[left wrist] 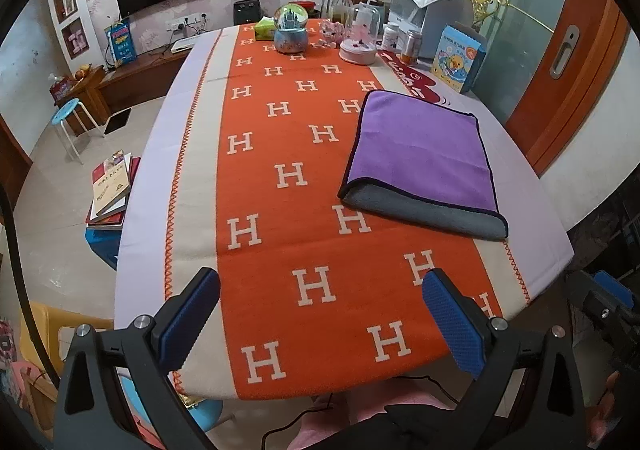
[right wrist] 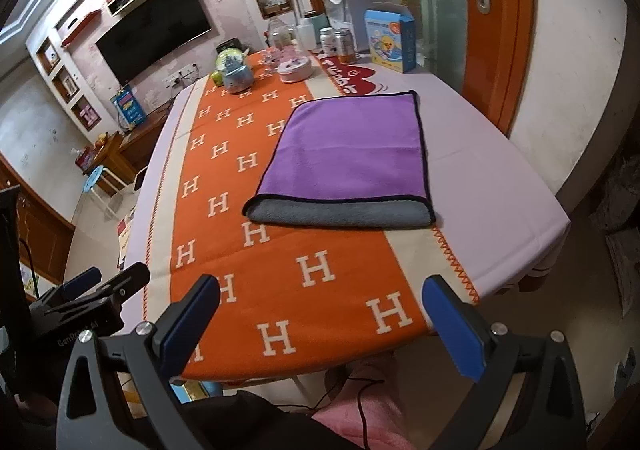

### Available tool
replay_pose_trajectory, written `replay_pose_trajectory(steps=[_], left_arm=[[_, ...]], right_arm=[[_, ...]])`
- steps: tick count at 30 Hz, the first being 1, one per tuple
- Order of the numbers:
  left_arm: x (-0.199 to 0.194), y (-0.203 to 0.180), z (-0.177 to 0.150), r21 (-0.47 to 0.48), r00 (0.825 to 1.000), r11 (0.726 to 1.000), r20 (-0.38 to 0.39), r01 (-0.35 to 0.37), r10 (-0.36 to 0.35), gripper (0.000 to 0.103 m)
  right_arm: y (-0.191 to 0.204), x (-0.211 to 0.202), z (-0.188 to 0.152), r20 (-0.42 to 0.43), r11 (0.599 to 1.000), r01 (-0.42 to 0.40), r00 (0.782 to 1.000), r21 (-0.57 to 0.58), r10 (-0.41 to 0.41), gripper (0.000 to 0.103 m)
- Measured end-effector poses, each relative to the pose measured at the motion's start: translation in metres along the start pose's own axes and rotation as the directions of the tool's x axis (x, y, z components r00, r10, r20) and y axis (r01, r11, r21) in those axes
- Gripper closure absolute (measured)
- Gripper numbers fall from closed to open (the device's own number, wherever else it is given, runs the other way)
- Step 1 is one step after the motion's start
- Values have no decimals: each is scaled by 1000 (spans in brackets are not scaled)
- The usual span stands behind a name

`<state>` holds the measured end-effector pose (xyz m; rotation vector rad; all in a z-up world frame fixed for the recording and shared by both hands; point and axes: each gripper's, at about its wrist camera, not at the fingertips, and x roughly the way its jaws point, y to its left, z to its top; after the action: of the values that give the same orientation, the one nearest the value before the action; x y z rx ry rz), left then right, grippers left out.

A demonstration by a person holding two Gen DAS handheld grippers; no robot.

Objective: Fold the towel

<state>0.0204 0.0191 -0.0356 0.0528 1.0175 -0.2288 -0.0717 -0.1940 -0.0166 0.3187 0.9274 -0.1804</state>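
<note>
Both your left claw [left wrist: 320, 318] and right claw [right wrist: 320, 324] hang spread and empty at frame bottom; the towel [right wrist: 348, 162] at centre-right already lies folded once, perhaps needing another fold.

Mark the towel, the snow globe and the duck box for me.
towel [right wrist: 352, 154], right wrist view, middle of the purple top layer.
snow globe [left wrist: 291, 30], left wrist view, glass dome just above the blue base.
duck box [left wrist: 456, 60], left wrist view, printed front face.
</note>
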Motion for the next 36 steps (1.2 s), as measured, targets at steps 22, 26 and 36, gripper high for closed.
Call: replay_pose_trajectory(steps=[22, 26, 36], left_arm=[[92, -35, 59, 126, 994, 991, -91, -45, 57, 2], [118, -45, 70, 173, 992, 984, -112, -37, 57, 2], [175, -62, 92, 249, 992, 968, -127, 28, 4, 2]], right_arm=[[-85, 87, 58, -1, 995, 101, 995, 13, -101, 7], [-93, 105, 61, -10, 995, 94, 995, -33, -94, 9], [-105, 144, 64, -17, 988, 31, 999, -153, -34, 17]])
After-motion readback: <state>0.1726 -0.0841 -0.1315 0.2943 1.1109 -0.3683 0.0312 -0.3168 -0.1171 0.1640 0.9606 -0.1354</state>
